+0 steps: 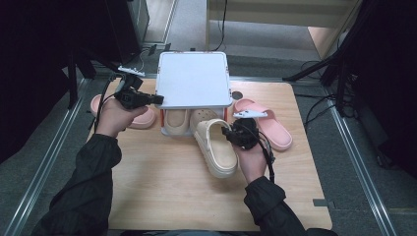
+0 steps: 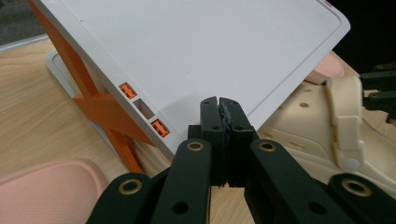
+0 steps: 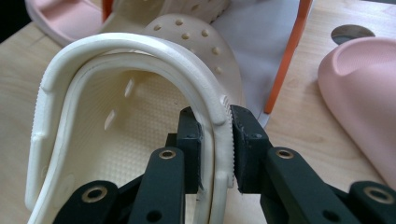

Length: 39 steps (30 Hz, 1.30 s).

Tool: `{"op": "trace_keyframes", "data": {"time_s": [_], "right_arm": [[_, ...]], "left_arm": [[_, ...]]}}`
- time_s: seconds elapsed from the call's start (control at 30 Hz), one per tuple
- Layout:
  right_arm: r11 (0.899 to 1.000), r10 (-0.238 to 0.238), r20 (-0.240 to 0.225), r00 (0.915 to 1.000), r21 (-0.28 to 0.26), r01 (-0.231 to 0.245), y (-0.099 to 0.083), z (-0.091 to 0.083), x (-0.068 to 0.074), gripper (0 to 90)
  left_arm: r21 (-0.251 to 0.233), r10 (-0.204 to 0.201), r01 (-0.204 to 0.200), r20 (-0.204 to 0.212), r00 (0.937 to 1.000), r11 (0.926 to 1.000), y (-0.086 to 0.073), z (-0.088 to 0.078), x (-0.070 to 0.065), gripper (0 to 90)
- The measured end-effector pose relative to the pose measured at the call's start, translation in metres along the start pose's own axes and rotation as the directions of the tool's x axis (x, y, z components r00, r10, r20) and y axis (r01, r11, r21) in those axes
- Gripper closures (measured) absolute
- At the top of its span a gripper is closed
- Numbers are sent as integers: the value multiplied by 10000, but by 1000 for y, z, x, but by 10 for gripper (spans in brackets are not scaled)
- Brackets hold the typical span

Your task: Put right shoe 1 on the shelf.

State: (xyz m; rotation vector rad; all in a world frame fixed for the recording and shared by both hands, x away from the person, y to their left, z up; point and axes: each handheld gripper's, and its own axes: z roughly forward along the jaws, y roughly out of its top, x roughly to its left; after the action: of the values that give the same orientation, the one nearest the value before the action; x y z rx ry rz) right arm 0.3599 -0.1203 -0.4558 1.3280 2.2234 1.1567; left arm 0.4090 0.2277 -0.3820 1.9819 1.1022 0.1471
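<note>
The right tongs [image 3: 215, 140] clamp the side wall and heel strap of the cream clog [image 1: 216, 147], which lies near-centre on the bench [image 1: 162, 196], toe toward the white rack [image 1: 194, 78]. The right hand [image 1: 253, 160] approaches palm-up from the near side. The left tongs [image 2: 219, 112] are closed, apparently empty, tips at the rack's left edge; forearm extended.

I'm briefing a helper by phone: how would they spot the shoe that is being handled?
Find the white shelf at the table's far edge. Just in front of it, on the wood, lies a cream clog, its rim pinched by the right hand-held gripper. The other cream clog sits under the shelf; the pink slides have no holes.
</note>
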Motion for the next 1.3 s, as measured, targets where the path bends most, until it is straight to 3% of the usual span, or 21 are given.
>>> {"op": "trace_keyframes", "data": {"time_s": [0.27,0.43,0.73,0.83,1.0,1.3], "right_arm": [[9999,82,558,9984,-73,-79,11,20,1,762],[9972,752,465,9961,-38,-751,10,34,-3,757],[9983,572,418,9975,41,-574,7,44,2,703],[9992,404,410,9983,41,-406,6,44,4,692],[9985,530,-12,9986,135,-530,5,40,3,621],[9995,213,-382,9990,-221,-221,1,13,5,581]], "left_arm": [[-14,14,-14,-4,10000,10000,0,0,0,890],[-6,16,-16,12,10000,10000,0,0,0,890],[12,36,-36,13,10000,10000,0,-1,0,890],[3,58,-58,13,10000,10000,0,0,1,889],[-18,34,-34,21,10000,10000,0,0,0,888],[-9,67,-67,29,10000,10000,0,0,0,883]]}}
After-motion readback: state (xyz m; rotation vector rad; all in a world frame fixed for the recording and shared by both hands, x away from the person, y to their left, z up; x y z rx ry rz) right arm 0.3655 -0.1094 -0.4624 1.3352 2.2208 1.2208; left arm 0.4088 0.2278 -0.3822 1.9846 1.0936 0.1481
